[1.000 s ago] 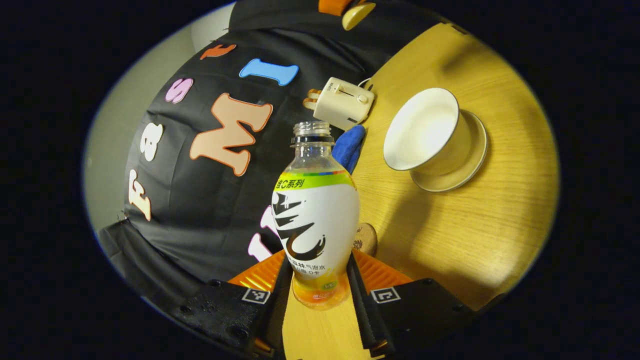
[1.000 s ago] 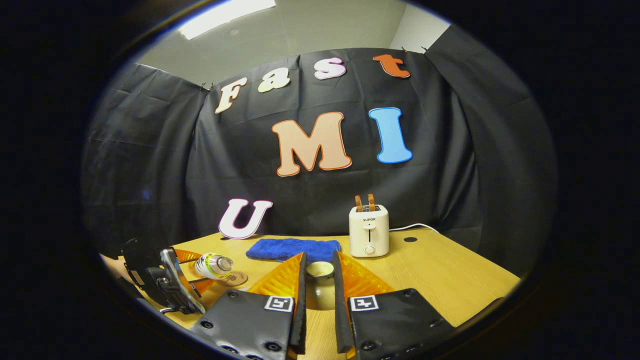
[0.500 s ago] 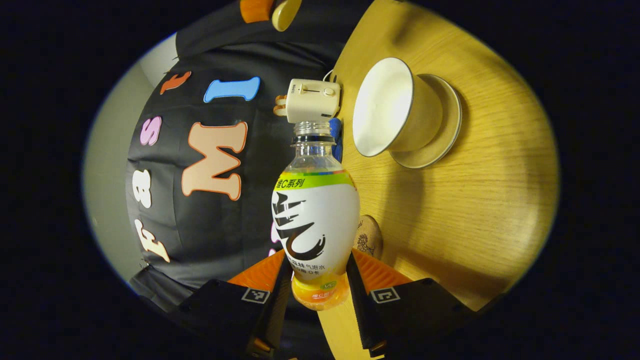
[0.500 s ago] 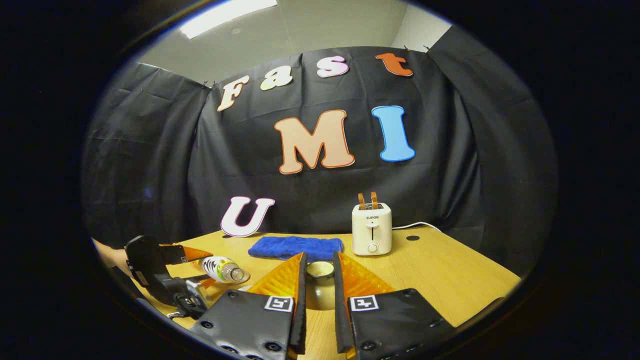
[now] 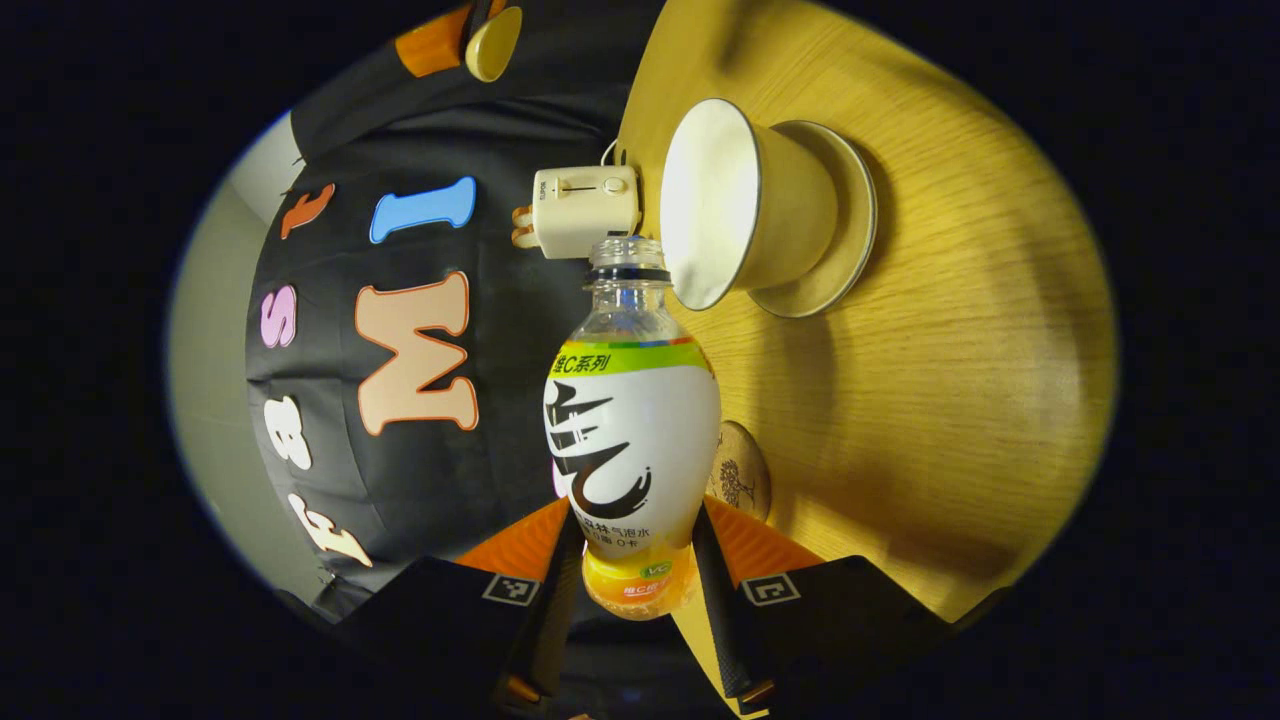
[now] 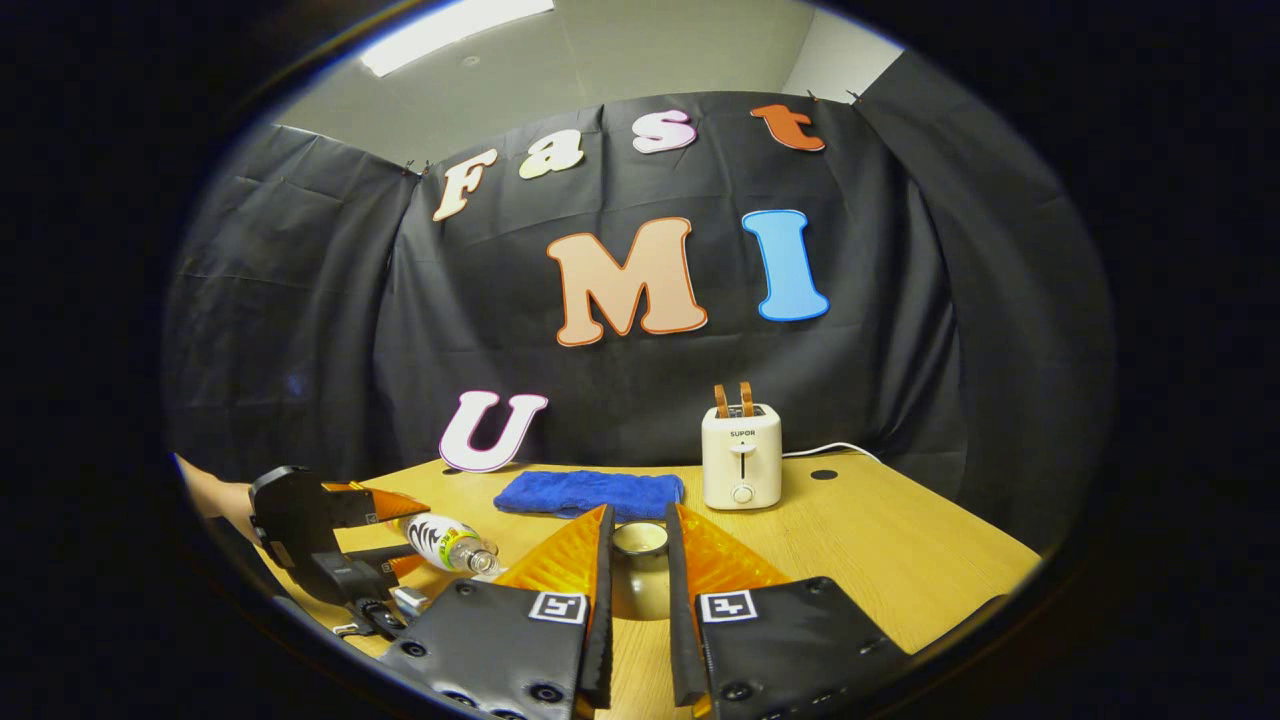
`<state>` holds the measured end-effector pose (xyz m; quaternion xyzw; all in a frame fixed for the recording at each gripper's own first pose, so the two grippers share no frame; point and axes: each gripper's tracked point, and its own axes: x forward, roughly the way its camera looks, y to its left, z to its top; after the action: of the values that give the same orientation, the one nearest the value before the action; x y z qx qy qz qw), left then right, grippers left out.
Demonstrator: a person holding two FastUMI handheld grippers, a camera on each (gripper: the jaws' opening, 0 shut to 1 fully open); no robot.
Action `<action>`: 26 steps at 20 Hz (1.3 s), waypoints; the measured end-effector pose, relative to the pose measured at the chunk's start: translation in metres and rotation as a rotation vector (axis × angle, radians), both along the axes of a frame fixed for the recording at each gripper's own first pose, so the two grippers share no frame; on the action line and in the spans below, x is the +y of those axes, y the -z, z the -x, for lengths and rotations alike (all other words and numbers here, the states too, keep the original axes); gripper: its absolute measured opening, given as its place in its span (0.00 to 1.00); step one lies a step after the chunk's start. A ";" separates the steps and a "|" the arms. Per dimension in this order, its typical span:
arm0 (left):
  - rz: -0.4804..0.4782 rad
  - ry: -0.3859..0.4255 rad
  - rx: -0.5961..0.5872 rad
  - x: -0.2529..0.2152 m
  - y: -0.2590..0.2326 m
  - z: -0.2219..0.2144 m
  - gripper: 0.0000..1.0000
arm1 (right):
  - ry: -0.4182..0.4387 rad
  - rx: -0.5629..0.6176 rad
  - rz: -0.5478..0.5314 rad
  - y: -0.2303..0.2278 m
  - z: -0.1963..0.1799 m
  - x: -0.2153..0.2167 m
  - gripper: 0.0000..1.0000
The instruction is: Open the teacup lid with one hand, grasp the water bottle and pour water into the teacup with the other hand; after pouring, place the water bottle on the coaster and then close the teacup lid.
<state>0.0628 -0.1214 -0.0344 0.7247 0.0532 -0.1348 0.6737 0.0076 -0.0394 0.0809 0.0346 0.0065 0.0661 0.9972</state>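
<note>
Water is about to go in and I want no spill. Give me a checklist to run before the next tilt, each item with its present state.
1. Left gripper clamped on the water bottle: ok, both fingers press its lower body.
2. Bottle cap off: ok, the neck is open.
3. Teacup uncovered: ok, its white inside shows and it sits on its saucer.
4. Lid held clear by the right gripper: ok, it sits between the fingers.
5. Bottle mouth over the cup opening: cannot tell; it lies close to the rim, but depth is unclear.
6. Coaster free for the bottle: ok, nothing rests on it.
</note>
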 end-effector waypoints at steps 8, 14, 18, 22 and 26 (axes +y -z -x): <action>-0.138 0.021 -0.010 0.004 -0.011 0.002 0.59 | -0.011 0.005 0.008 0.001 0.000 0.005 0.27; -0.224 0.030 -0.030 0.002 -0.025 0.003 0.58 | -0.010 0.007 0.007 0.002 0.000 0.003 0.27; -0.271 0.041 -0.043 0.000 -0.033 0.003 0.58 | -0.003 0.007 0.001 0.002 0.000 0.000 0.27; -0.322 0.046 -0.058 0.000 -0.043 0.004 0.58 | -0.005 0.014 -0.002 0.003 -0.001 -0.001 0.27; -0.369 0.058 -0.072 -0.005 -0.053 0.005 0.58 | -0.009 0.014 0.000 0.003 0.000 0.001 0.27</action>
<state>0.0582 -0.1260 0.0189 0.8415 0.0318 -0.1159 0.5268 0.0075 -0.0382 0.0781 0.0349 0.0135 0.0703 0.9968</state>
